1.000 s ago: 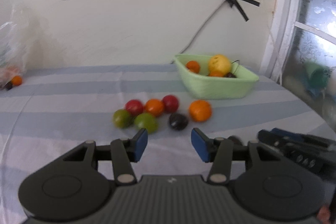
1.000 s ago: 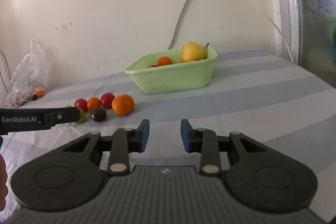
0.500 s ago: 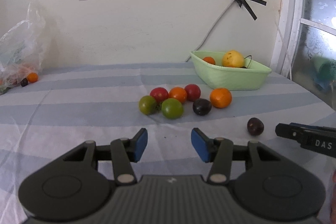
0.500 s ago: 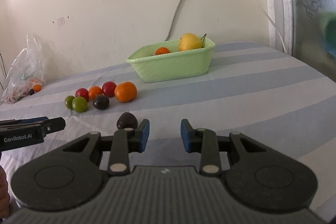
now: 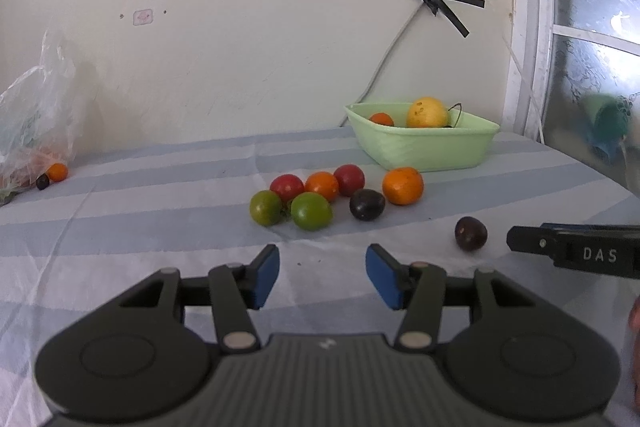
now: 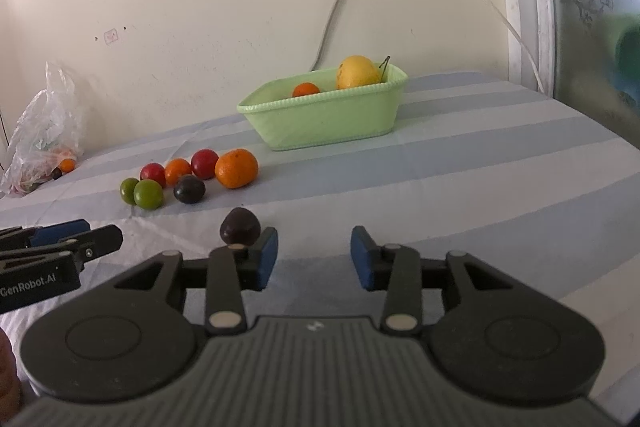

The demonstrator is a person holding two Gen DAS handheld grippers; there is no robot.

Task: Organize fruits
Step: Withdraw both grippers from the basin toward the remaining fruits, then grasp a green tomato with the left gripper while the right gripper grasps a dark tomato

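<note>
Both grippers are empty: the right gripper (image 6: 314, 253) has just been spreading its jaws, the left gripper (image 5: 322, 275) opened slightly too. A lone dark plum (image 6: 240, 226) sits just ahead-left of the right one, so looks like that's the next pick; it needs a small shift left. Further back are the fruit cluster (image 5: 320, 195) and green basket (image 6: 324, 115).
</note>
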